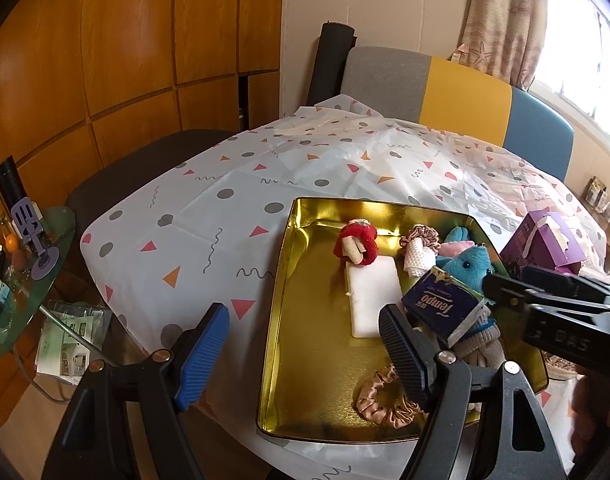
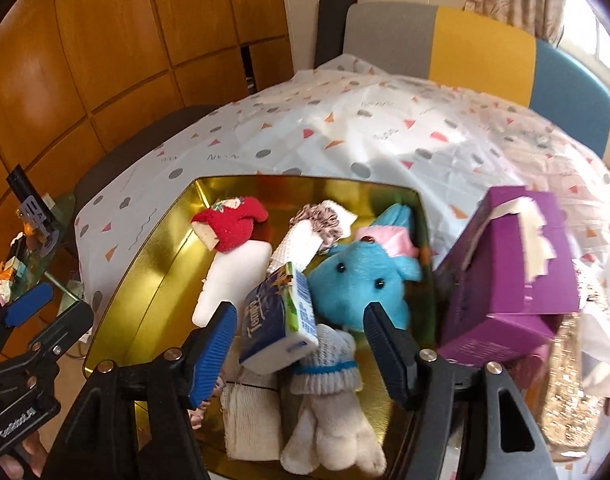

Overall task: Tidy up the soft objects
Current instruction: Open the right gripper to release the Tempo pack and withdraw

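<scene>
A gold tray [image 1: 289, 280] [image 2: 153, 248] on the table holds soft things: a red sock bundle [image 1: 355, 245] [image 2: 233, 226], a white foam block [image 1: 371, 300] [image 2: 229, 276], a blue plush toy [image 1: 467, 262] [image 2: 357, 280], a blue Tempo tissue pack [image 1: 445, 308] [image 2: 277, 320], grey-white socks [image 2: 325, 404], a white cloth [image 2: 247, 416] and a pink satin scrunchie [image 1: 385, 402]. My left gripper [image 1: 305, 352] is open and empty over the tray's left rim. My right gripper [image 2: 299, 356] is open above the tissue pack and socks, touching neither; it enters the left wrist view [image 1: 545, 300] from the right.
A purple tissue box [image 1: 545, 240] [image 2: 513, 264] stands right of the tray. The patterned tablecloth [image 1: 225, 208] covers the table. A grey, yellow and blue chair back [image 1: 445, 88] is behind it. A glass side table [image 1: 21, 272] with small items is at the left.
</scene>
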`<state>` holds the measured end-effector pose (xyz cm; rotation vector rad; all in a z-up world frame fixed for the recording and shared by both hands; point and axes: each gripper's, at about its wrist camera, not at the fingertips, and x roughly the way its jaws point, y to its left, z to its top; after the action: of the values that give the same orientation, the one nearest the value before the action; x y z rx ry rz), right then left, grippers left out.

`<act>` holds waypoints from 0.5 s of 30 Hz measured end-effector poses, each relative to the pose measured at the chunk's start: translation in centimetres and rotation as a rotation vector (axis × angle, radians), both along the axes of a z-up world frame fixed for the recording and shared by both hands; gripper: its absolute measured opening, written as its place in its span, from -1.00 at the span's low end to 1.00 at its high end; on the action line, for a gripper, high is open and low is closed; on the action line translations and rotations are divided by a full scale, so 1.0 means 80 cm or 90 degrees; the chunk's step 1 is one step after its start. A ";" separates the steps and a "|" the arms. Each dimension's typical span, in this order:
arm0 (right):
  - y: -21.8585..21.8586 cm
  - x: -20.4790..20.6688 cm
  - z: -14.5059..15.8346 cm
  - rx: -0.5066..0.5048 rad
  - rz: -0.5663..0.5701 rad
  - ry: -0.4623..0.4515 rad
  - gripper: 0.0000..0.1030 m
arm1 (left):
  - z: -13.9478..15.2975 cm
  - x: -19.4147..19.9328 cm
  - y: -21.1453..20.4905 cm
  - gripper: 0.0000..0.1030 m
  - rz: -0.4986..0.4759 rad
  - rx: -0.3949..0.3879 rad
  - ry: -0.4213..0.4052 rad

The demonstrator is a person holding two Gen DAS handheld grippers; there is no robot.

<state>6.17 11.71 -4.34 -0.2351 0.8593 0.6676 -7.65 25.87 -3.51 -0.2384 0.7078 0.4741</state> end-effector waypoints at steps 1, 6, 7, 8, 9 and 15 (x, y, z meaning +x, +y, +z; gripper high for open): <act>-0.003 -0.004 0.005 0.001 0.000 -0.013 0.29 | 0.001 0.000 -0.001 0.52 -0.001 0.001 -0.001; -0.024 -0.026 0.031 0.015 0.007 -0.075 0.29 | 0.006 -0.001 -0.010 0.52 -0.010 0.012 -0.004; -0.029 -0.029 0.036 0.018 0.007 -0.083 0.29 | 0.007 0.000 -0.011 0.52 -0.012 0.014 -0.003; -0.036 -0.032 0.041 0.025 0.006 -0.091 0.30 | 0.008 0.000 -0.013 0.52 -0.013 0.015 -0.004; -0.044 -0.034 0.046 0.034 0.002 -0.097 0.30 | 0.008 0.000 -0.015 0.52 -0.016 0.017 -0.004; -0.086 -0.043 0.069 0.059 -0.020 -0.135 0.30 | 0.009 0.004 -0.026 0.52 -0.031 0.025 0.003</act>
<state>2.76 4.84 1.21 -0.2045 0.6268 0.6384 -7.31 23.80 -2.83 -0.1829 0.7060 0.4414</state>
